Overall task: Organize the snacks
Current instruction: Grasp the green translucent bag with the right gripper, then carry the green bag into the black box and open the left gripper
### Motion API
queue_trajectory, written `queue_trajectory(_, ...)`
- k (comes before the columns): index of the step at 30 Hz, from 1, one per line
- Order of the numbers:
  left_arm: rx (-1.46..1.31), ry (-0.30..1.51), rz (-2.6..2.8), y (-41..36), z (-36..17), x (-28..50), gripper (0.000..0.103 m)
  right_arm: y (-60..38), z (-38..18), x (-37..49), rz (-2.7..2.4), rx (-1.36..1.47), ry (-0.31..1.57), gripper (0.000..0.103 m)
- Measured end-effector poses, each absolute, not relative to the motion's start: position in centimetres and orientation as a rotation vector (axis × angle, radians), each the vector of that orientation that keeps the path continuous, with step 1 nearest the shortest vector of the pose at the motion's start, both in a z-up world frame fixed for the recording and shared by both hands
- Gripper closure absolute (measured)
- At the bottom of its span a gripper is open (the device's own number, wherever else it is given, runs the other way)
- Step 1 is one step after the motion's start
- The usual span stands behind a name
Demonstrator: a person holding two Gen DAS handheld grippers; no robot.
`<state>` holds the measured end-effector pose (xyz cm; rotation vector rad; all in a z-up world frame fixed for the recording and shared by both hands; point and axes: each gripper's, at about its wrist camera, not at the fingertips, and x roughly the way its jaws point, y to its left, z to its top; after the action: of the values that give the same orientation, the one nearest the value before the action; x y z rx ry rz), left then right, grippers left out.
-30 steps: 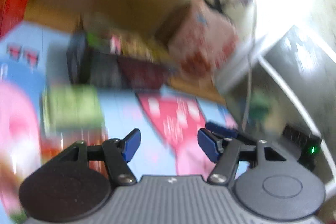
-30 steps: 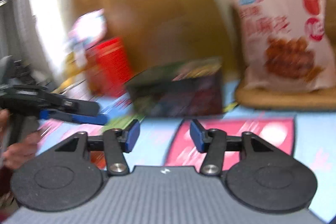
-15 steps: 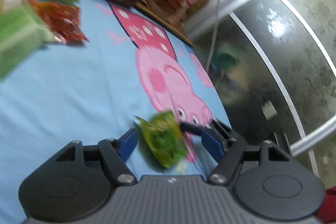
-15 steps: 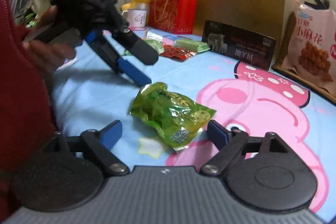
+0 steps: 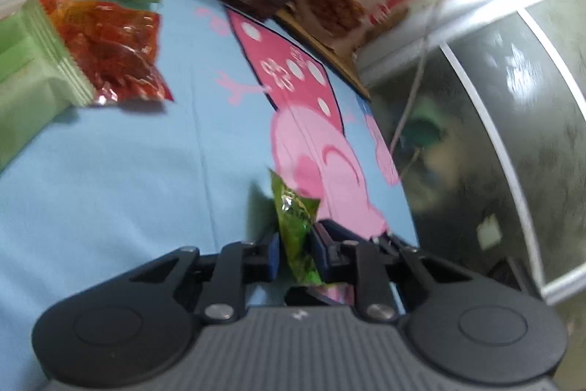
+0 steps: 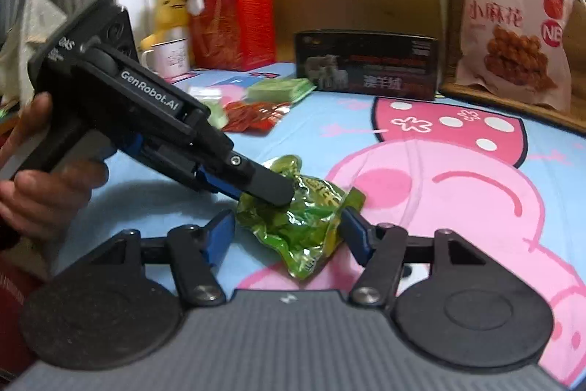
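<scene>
Near the front edge of the bed (image 6: 154, 215), on a blue sheet printed with a pink cartoon pig, lies the green snack packet (image 6: 300, 222), a crinkled foil pouch puffed in the middle and flat at its sealed ends. The left tool (image 5: 295, 251) has clamped fully down on one end of it, the film standing up in a ridge between the blue pads. The right tool (image 6: 287, 235) straddles the same packet with its jaws closing; its right pad looks to be at the packet's edge, its left pad apart from it, so no grip there yet. I judge the packet light and soft, its glossy film slippery and prone to buckle (whatever is inside may well crush under a hard squeeze), so the sealed flat edge is the sounder place to take hold, not the puffed belly. Farther back on the sheet a red packet (image 6: 256, 116) and pale green packets (image 6: 280, 90) lie near each other, well apart from this one, with a dark box (image 6: 366, 65) standing behind them.
</scene>
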<state>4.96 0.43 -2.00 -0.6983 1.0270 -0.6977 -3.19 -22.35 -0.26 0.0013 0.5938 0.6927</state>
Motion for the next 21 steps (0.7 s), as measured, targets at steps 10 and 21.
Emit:
queue_trajectory(10,-0.732,0.937,-0.745,2.0,0.7,5.8,0.086,-22.4,-0.1,-0.8,0.708,0.012,0.629,0.026)
queue_trajectory(21,-0.647,0.903,-0.683,2.7,2.0,7.3,0.084,-22.3,0.7,0.7,0.710,0.040,0.536,0.055)
